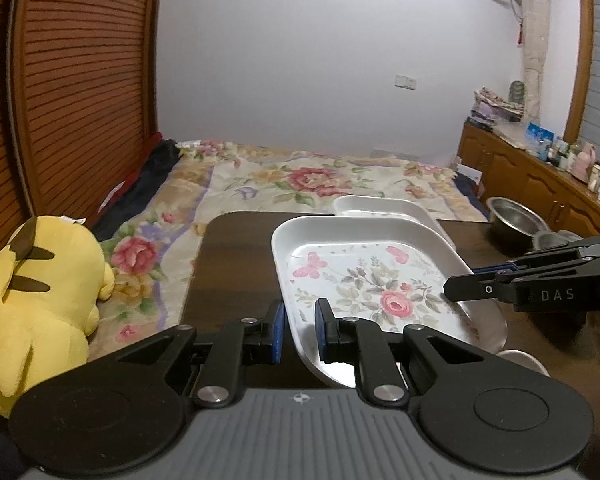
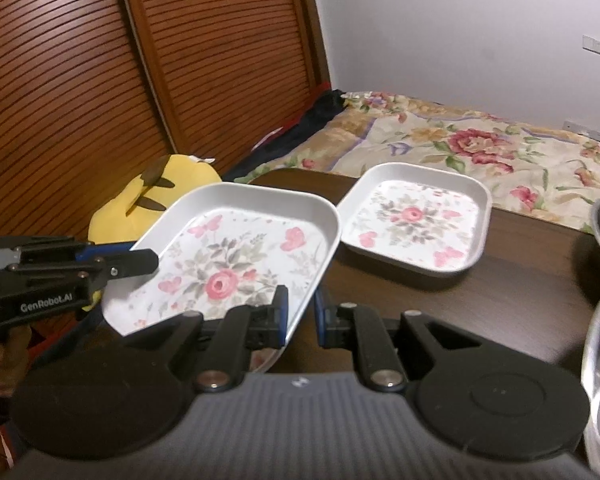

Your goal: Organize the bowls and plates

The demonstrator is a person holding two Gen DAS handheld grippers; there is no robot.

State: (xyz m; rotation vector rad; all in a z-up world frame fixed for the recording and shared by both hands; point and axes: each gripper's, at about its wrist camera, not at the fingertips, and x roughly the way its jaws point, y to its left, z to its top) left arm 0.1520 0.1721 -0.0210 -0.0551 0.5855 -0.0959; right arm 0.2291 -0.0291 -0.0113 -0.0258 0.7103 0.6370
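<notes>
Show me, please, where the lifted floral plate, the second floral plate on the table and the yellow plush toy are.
lifted floral plate [image 2: 220, 284], right wrist view, on the pink rose at its centre.
second floral plate [image 2: 414, 216], right wrist view, on its painted middle.
yellow plush toy [image 1: 40, 292], left wrist view, on its yellow body.

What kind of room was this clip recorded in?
Most likely a bedroom at home. A bed with a floral quilt lies just past the dark table, a yellow plush toy sits beside it, and a slatted wooden wardrobe door lines the wall.
</notes>
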